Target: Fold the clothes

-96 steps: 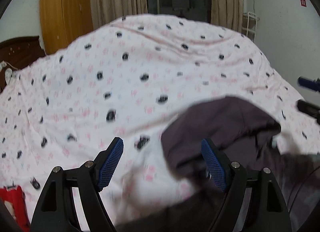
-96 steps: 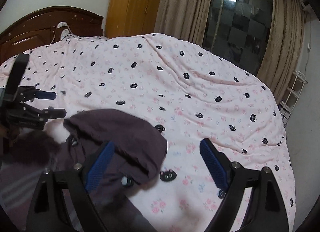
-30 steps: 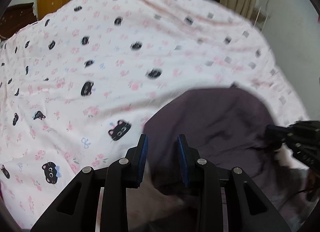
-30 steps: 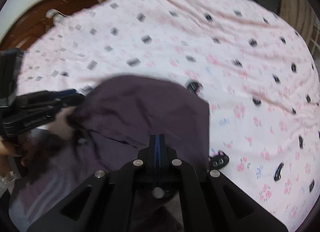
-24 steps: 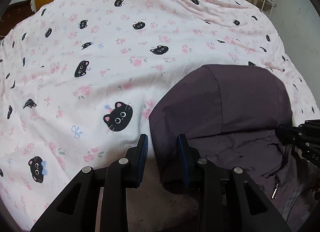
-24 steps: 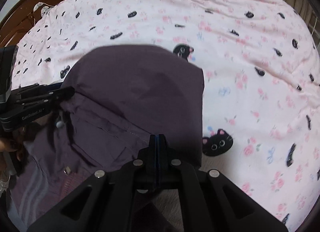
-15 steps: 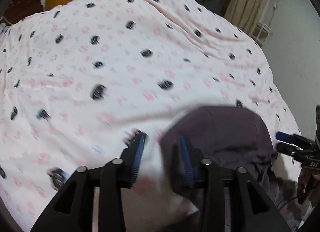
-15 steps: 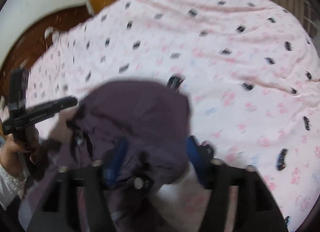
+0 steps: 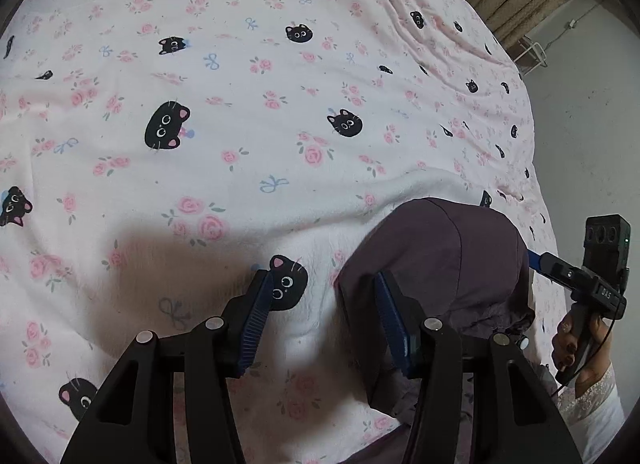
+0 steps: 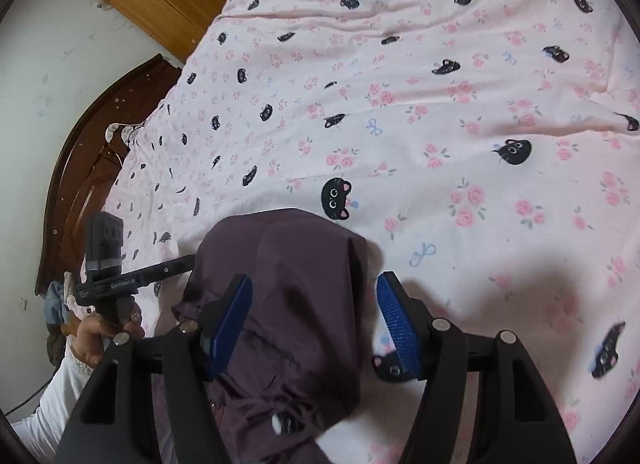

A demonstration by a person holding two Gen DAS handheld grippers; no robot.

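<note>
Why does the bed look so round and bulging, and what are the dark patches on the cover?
Left wrist view: the fisheye lens bends the bedcover into a dome, and the dark patch is a soft shadow. Right wrist view: same curving, sharp focus, another shadow right of the purple garment.

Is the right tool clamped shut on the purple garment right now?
No. The right tool stands open, its blue pads apart, with the purple garment lying loose between them on the bedspread.
</note>
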